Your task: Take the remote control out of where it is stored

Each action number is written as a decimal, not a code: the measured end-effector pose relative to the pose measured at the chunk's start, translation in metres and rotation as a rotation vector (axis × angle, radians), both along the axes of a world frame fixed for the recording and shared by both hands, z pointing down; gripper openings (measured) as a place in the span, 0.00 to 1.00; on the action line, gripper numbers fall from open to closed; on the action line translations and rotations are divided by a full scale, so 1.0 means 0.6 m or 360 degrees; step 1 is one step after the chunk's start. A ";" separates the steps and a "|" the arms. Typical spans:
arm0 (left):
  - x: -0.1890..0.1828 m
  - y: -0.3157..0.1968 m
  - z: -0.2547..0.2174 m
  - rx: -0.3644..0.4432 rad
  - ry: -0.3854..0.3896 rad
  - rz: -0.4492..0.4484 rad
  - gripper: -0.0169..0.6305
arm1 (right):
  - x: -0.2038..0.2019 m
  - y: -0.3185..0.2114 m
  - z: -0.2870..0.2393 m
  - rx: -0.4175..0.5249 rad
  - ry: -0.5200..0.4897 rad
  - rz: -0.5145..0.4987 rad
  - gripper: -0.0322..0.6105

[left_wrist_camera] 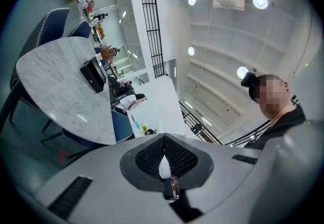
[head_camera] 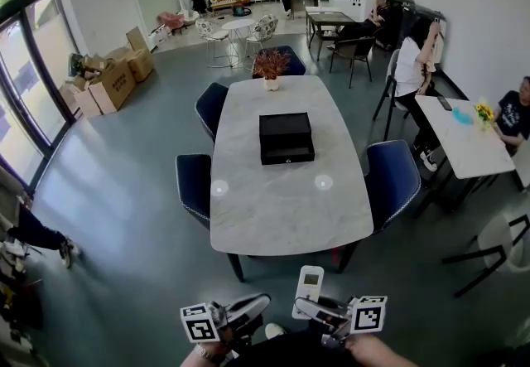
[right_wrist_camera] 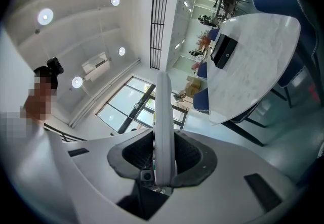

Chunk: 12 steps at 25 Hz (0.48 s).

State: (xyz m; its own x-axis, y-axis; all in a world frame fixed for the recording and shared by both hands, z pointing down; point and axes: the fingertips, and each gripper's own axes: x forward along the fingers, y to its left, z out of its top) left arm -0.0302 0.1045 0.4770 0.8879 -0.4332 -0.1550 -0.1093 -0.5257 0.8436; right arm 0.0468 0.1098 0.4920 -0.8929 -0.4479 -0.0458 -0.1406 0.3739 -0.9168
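remote control [head_camera: 309,284], clamped in right hand-held gripper [head_camera: 311,309] (base end), points lengthwise toward table [head_camera: 281,204].

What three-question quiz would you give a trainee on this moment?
1. True or false: the white rectangular remote control lies on the pale marble table.
2. Which has its jaws closed on the remote control? A) left gripper B) right gripper C) neither
3. What stands at the table's far end, beyond the black rectangular box?

Key:
1. False. It is held upright in the air, short of the table's near edge.
2. B
3. A small potted plant with reddish leaves.
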 end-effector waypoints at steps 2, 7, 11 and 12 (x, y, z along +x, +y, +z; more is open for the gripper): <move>-0.003 0.005 -0.001 0.0005 0.0005 0.0000 0.04 | -0.003 0.003 -0.002 0.0006 0.0004 -0.0005 0.23; -0.009 0.013 0.001 -0.0010 0.0021 -0.0014 0.04 | -0.011 0.011 -0.003 0.0008 0.0002 -0.0026 0.23; -0.011 0.018 0.003 -0.0021 0.0034 -0.0011 0.04 | -0.014 0.014 -0.003 0.0028 0.0036 -0.0040 0.23; -0.011 0.020 0.004 -0.0028 0.0040 -0.0011 0.04 | -0.016 0.016 -0.002 0.0024 0.0035 -0.0045 0.23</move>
State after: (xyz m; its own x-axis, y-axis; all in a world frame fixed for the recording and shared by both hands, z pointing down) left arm -0.0369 0.1166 0.4793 0.8808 -0.4422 -0.1695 -0.0914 -0.5100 0.8553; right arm 0.0375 0.1195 0.4907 -0.9060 -0.4220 -0.0325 -0.1499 0.3918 -0.9077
